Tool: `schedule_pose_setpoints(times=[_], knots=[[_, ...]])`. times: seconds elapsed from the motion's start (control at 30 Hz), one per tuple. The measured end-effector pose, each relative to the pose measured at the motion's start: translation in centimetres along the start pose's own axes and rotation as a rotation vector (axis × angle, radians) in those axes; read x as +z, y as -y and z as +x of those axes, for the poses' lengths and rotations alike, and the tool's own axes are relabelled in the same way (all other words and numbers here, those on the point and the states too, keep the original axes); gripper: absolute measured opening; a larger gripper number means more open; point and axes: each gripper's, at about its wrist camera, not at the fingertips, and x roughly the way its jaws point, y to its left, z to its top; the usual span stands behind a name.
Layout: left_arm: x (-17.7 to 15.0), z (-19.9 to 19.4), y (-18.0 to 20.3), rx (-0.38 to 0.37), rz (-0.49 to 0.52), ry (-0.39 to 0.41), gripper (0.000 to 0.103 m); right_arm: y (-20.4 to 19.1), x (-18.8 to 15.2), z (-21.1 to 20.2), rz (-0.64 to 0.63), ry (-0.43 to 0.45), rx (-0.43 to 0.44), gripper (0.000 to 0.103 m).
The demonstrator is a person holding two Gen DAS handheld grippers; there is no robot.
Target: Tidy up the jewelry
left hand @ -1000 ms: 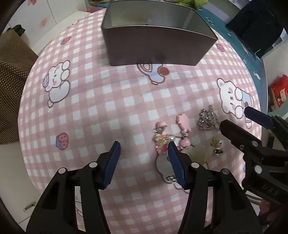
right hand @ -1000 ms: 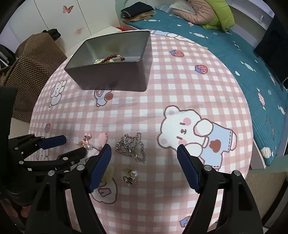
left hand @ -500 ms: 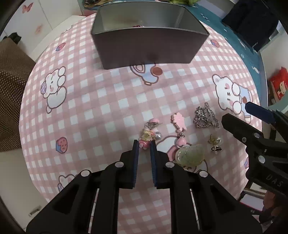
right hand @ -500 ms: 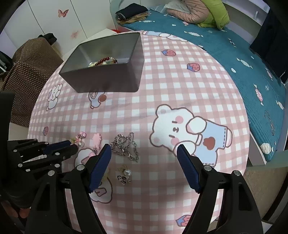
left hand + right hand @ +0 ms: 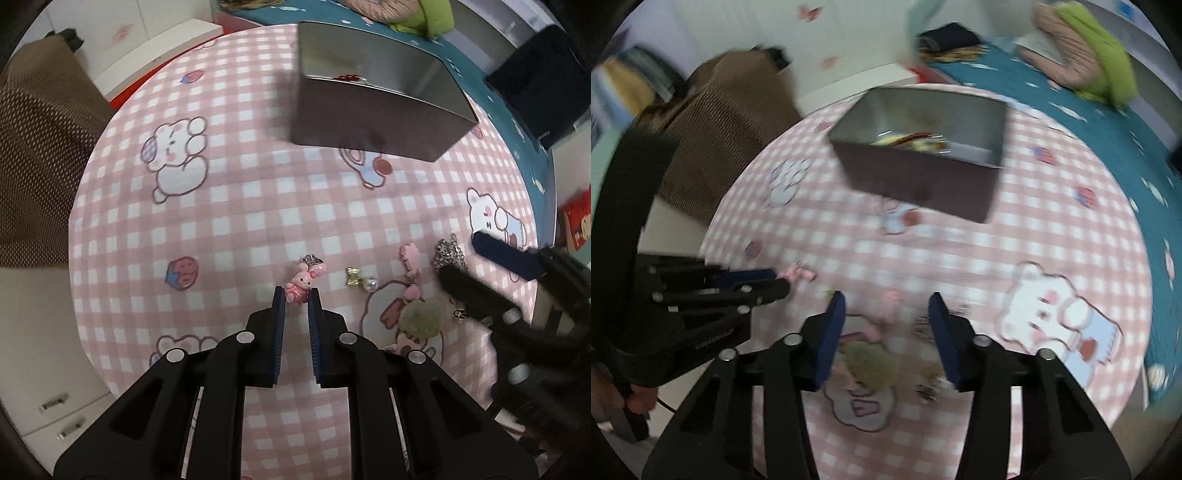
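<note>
Now left hand-held gripper [image 5: 295, 295] pinches pink charm [image 5: 300, 287].

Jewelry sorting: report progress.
Done: beads already lie in the metal tin. In hand: the left tool is shut on the pink bunny charm. Left: the gold bow earring, silver chain and green pendant lie on the tablecloth. The right tool is open.

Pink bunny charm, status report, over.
Left tool shut on pink bunny charm. Right tool open over remaining jewelry. Metal tin ahead, path clear.
</note>
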Motion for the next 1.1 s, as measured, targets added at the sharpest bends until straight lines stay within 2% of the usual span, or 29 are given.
schedule_pose_setpoints(times=[0.23,0.43,0.53,0.6,0.67,0.87,1.1], knots=[[-1.6,-0.5,-1.1,-0.030,-0.049,0.015,0.013,-3.1,-0.6,2.7,-0.139,-0.063,0.024,0.036],[-3.1,-1.4,-3.7,-0.086,-0.131,0.027,0.013,-3.8,-0.4,4.3,-0.174,-0.091,0.023,0.033],[-3.4,-1.6,-4.5,-0.112,-0.160,0.035,0.013,-3.6,-0.5,4.5,-0.175,-0.081,0.006,0.026],[-3.7,-1.8,-5.1,-0.118,-0.181,0.036,0.013,-3.5,-0.4,4.7,-0.170,-0.071,0.002,0.014],[-3.8,-2.1,-5.4,-0.124,-0.195,0.042,0.013,-3.2,-0.4,4.7,-0.160,-0.064,-0.012,0.010],[-3.7,-3.1,-5.7,-0.109,-0.200,0.076,0.013,-2.7,-0.2,4.1,-0.133,-0.053,-0.008,0.010],[-2.5,-4.6,-4.2,-0.101,-0.160,0.138,0.013,-1.6,0.9,1.7,-0.098,-0.001,-0.023,0.010]])
